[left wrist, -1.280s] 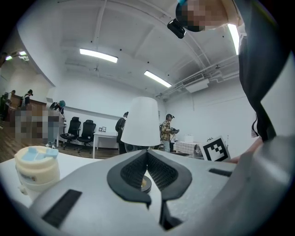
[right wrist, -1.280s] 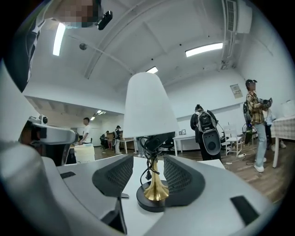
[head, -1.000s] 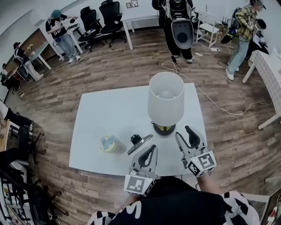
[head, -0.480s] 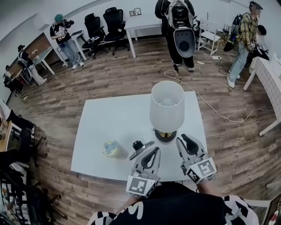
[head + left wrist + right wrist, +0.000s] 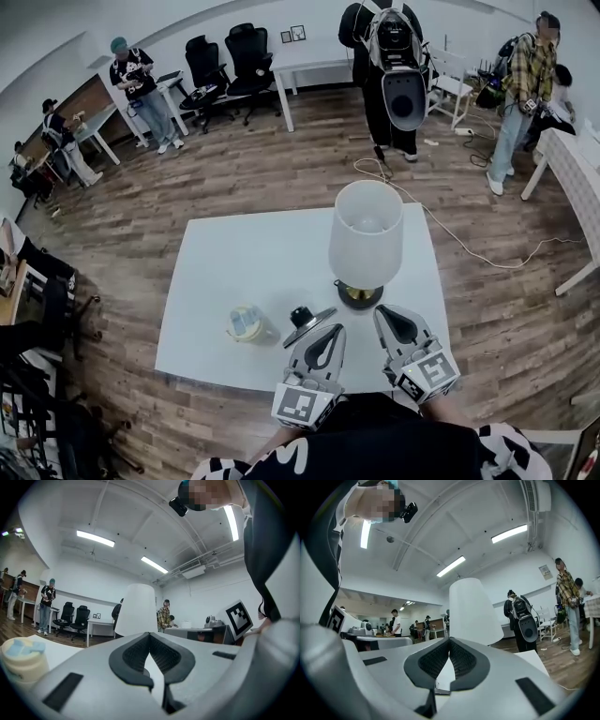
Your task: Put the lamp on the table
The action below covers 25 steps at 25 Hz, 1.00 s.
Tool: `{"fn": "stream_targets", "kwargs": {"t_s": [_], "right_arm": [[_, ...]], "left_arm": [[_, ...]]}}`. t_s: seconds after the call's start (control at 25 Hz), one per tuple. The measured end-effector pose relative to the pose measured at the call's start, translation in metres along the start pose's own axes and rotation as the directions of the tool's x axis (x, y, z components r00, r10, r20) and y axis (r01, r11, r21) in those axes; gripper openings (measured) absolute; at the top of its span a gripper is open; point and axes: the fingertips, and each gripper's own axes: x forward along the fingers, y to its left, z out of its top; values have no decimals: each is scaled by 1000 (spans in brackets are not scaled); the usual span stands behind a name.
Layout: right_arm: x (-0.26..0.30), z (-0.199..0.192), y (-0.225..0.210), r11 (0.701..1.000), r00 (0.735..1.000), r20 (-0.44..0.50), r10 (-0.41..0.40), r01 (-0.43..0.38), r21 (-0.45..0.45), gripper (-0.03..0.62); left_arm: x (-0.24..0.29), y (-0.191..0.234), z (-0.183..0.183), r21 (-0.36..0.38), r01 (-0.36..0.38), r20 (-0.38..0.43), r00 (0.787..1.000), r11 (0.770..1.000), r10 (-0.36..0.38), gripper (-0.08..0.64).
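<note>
The lamp (image 5: 366,239), with a white shade and a round gold base (image 5: 361,296), stands upright on the white table (image 5: 244,262), toward its right near side. Its shade also fills the middle of the left gripper view (image 5: 136,609) and of the right gripper view (image 5: 471,611). My right gripper (image 5: 386,312) is just in front of the base, apart from it. Its jaws have just been closing and are now shut with nothing between them. My left gripper (image 5: 334,330) is beside it at the table's near edge, shut and empty.
A small jar with a pale lid (image 5: 246,323) and a black knob-like piece on a flat grey strip (image 5: 305,319) sit on the table left of the grippers. A cable (image 5: 469,248) trails over the floor at the right. People, desks and office chairs (image 5: 230,61) stand further back.
The right gripper's jaws went from wide open near the lamp's base to shut, and the gripper drew back a little toward me. The lamp stays upright on the table.
</note>
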Motion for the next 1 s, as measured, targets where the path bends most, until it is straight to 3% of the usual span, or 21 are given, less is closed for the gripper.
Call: {"fn": "stream_targets", "kwargs": {"t_s": [0.36,0.64,0.84,1.0], "right_arm": [[-12,-32,33,1000,999,-50,-21,22,22,20],[-15,-21,42,1000,999,-32,-21,21,8,20],[-17,-14,52,1000,1000,-26,-5,5,1,20],[-35,-14,56,1000,1000,-26,0,0,-5,20]], "left_arm": [[-30,1,-16,-18,35,2,999,999,-35,3],[-37,-5,-9,6,51,4,999,999,-51,5],[-41,-12,3,21,51,55,997,998,-52,3],[-49,-27,-3,24,42,27,999,999,-42,3]]}}
